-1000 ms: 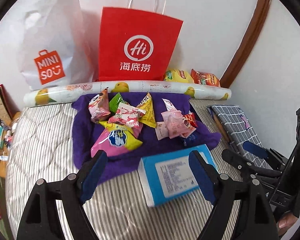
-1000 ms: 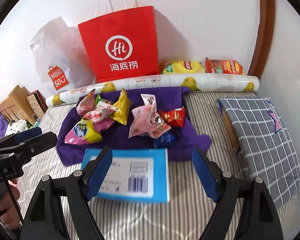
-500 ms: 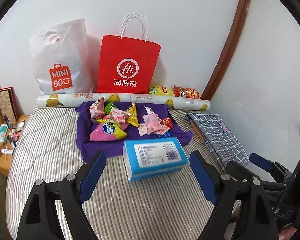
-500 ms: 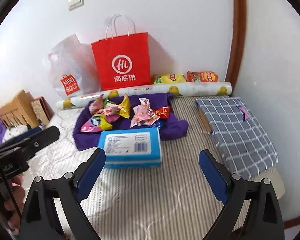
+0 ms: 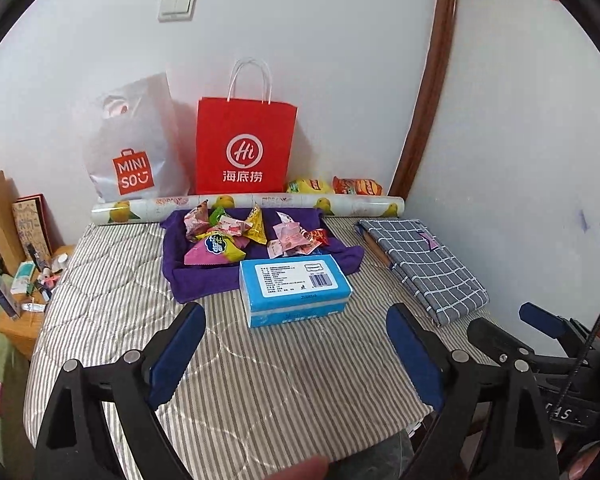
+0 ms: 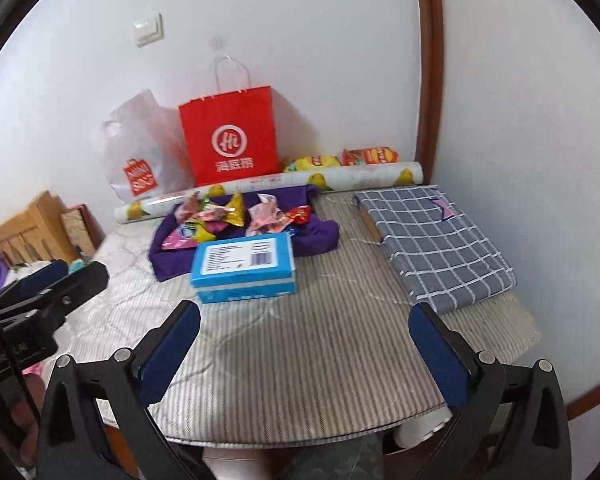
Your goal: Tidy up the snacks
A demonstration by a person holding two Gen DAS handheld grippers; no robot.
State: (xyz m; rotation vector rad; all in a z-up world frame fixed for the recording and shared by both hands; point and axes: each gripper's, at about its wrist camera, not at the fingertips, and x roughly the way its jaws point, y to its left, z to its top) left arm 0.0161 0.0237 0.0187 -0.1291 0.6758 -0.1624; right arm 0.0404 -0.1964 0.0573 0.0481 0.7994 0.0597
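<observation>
**Snacks heaped on 1 purple cloth**

While the snack packets (image 5: 256, 236), roughly 8, lie piled on the purple cloth (image 5: 180, 276), 1 blue box (image 5: 294, 290) sits just in front; 2 bags stand behind. Left gripper (image 5: 296, 350) and right gripper (image 6: 304, 344) have just been opening, wide, holding nothing.

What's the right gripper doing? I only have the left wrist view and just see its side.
Observer: The right gripper is open. Its jaws have just been opening, and nothing is between them.
Operator: Is it near the blue box?
Observer: No. In the right wrist view the blue box lies beyond the fingertips, untouched.
Operator: Any snacks on its side?
Observer: None in reach. The snacks sit on the purple cloth behind the box.
</observation>
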